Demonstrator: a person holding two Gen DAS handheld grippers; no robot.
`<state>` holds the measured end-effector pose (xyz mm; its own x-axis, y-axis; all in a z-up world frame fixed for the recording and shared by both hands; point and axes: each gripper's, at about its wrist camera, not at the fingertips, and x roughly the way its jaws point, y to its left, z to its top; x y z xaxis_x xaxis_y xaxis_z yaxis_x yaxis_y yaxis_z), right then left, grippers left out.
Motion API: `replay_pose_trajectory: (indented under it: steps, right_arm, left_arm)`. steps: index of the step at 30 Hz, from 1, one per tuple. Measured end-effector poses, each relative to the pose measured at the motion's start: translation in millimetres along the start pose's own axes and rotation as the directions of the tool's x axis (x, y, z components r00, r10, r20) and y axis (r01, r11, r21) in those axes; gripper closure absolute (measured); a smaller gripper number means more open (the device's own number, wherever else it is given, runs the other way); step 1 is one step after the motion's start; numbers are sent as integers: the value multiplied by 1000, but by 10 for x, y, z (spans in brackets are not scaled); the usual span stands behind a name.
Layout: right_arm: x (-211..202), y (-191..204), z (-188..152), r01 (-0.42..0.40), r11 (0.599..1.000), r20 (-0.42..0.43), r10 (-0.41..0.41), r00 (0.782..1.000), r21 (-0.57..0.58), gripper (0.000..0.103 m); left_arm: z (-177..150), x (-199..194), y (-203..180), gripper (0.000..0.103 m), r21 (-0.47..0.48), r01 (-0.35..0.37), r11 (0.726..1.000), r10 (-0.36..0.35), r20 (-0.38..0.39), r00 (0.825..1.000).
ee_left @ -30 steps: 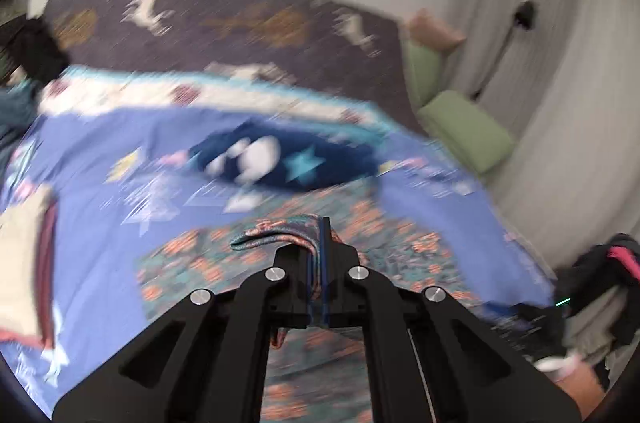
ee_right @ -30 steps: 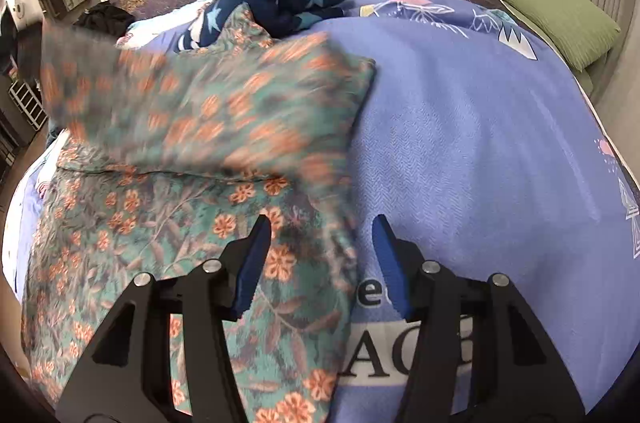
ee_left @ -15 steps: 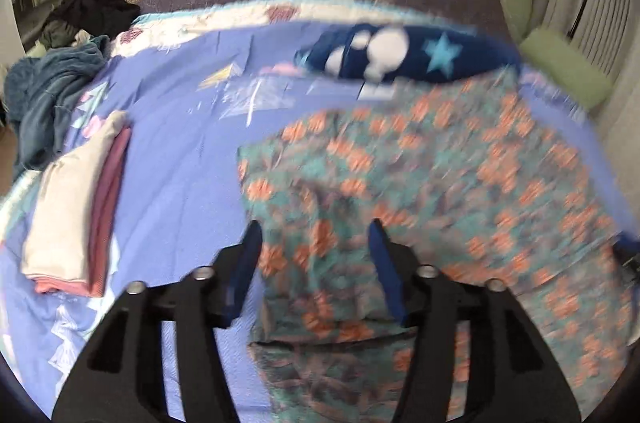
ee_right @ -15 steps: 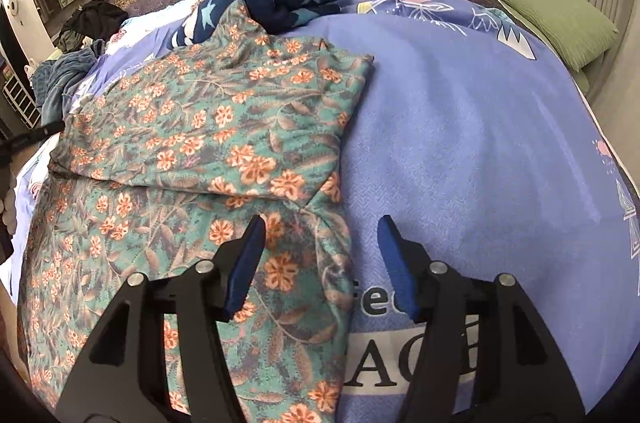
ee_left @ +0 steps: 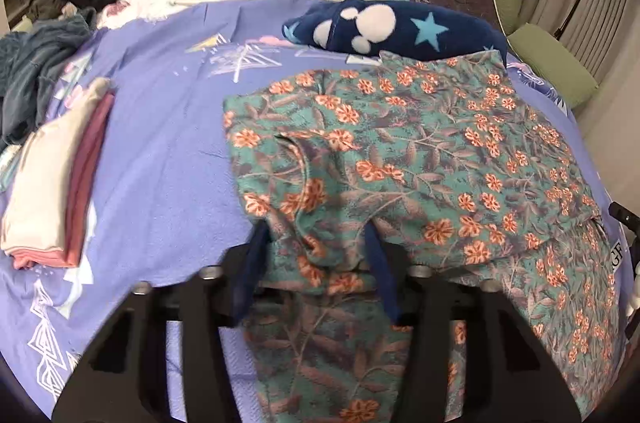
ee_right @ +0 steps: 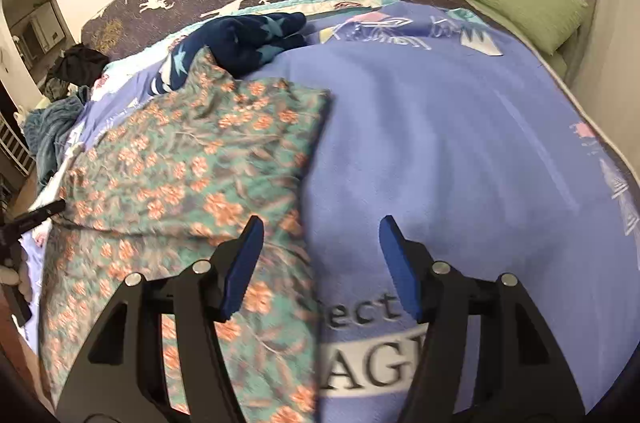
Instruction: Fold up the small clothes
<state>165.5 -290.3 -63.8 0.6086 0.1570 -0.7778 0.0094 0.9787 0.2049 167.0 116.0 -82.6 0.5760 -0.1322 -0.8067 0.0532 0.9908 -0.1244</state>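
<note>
A teal garment with orange flowers (ee_left: 400, 151) lies on the bed, its far half folded over onto the near half. My left gripper (ee_left: 314, 243) sits low at the garment's near left part. Its jaws are closing, with a raised fold of the floral cloth between the blue fingers (ee_left: 256, 247); the pads do not clearly pinch it. In the right wrist view the same garment (ee_right: 192, 163) is blurred. My right gripper (ee_right: 320, 235) hangs open over its right edge, one finger above the cloth and one above the blanket, holding nothing.
A lilac-blue blanket (ee_right: 440, 143) covers the bed. A folded cream and pink stack (ee_left: 52, 175) lies at the left. A navy star-print fleece (ee_left: 392, 31) sits beyond the garment. Dark loose clothes (ee_left: 40, 63) are heaped far left, green pillows (ee_right: 528, 7) at the right.
My left gripper carried the garment's edge over, let it go and dropped low. The garment now lies doubled, and the left jaws are narrowing around a fold. The right gripper stayed open.
</note>
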Motion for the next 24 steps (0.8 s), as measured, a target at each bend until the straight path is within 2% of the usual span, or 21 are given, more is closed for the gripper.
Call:
replay_pose_trajectory:
  steps: [1,2,3,5,7,9,10,11,12,15,17,19,21,22,24]
  right_arm:
    - [23,22,3,-14,1000,-5,14,1000,9,42]
    - [51,51,-5,-28,1000,-12,28,1000,13,42]
    - [62,79,-14,-34,999,-16,34,999,11,42]
    - [76,108,-53,-39,999,-20,39,999,1,42]
    - [88,96,-88,-36,999,-29,36,999,-1,42]
    - [98,60,-114,-35,999,-36,36,999,9,42]
    - [100,46,-120,-34,999,-37,35,999,14,41]
    - [102,33,-124,-31,999,-37,32,999,20,41]
    - [103,28,-124,-33,999,-36,34,999,27,41]
    - [105,71,-111,-44,999,-39,45,998,21,41]
    - [83,134,-93,-46,999,-34,46,998,2,41]
    - [48,183,-78,-50,999,-22,50,999,-13,41]
    - [10,215,-67,-49,999,-9,49,999,-21,40]
    - [2,216,-67,-49,999,-7,48,999,-19,40]
    - [-11,203,-71,-49,999,-6,49,999,-8,40]
  left_arm:
    - [-3,-14,-18,92,-9,-5,1000,5,-2,1000]
    - [17,-41,22,95,-32,10,999,-10,-2,1000]
    - [50,-143,110,95,-83,62,995,-61,19,998]
    - [101,-360,260,99,-144,116,983,-109,60,992]
    - [126,-489,327,100,-130,81,988,-73,65,995]
    - [97,-472,383,94,-95,57,994,-55,16,998]
    - [76,-437,423,81,-101,32,994,-32,0,999]
    - [59,-407,456,76,-111,7,994,-8,-6,1000]
    - [49,-371,487,76,-121,6,993,-6,-2,1000]
    - [123,-303,496,75,-157,102,982,-97,40,995]
    - [227,-232,433,65,-157,161,974,-154,52,987]
    - [411,-76,320,58,-142,198,970,-196,29,980]
    - [566,156,250,57,-138,189,972,-196,-37,980]
    - [618,277,251,58,-149,176,973,-189,-75,979]
    - [708,461,261,87,-178,155,972,-176,-112,978]
